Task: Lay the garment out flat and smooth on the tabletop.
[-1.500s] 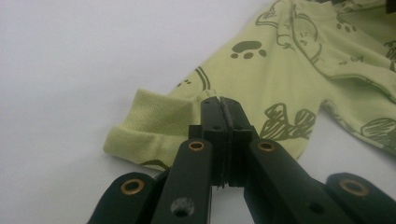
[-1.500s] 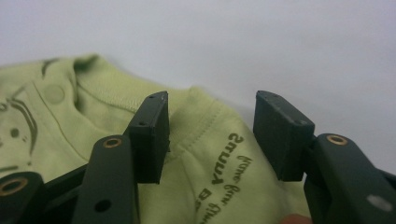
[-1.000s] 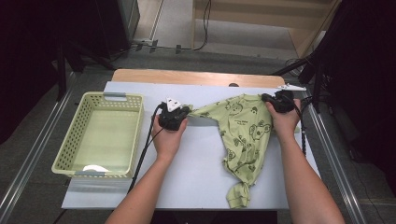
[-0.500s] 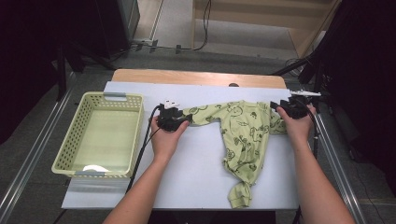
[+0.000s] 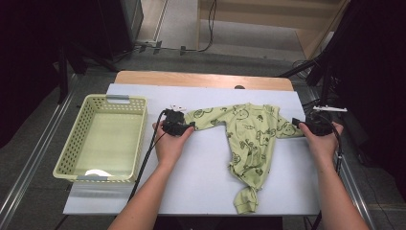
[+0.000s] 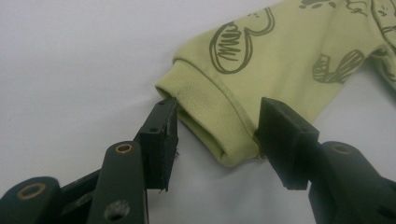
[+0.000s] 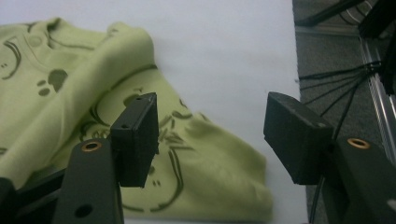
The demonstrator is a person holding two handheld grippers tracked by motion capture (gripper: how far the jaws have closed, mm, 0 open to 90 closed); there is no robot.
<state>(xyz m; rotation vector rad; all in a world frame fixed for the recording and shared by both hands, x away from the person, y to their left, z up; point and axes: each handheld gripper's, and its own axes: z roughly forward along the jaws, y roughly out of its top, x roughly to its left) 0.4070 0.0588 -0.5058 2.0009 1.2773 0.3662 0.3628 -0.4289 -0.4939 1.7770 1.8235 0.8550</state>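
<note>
Left gripper [image 5: 191, 126], right gripper [image 5: 295, 123]: jaws just opening (arms spread wide).

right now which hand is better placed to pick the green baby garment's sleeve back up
Left. The left gripper, just opened, has the sleeve cuff between its jaws. The right gripper, jaws also just opened, stands off the garment's other sleeve end.

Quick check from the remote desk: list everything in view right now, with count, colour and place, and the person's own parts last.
baby garment: one, light green with dark prints, spread on the table's right half, sleeves out to both sides.
basket: one, pale yellow plastic, at the table's left edge.
table: one, white top.
left hand-held gripper: one, black, jaws just opened, sleeve cuff between them.
right hand-held gripper: one, black, jaws just opened over the other sleeve.
forearms: two, from the bottom.
</note>
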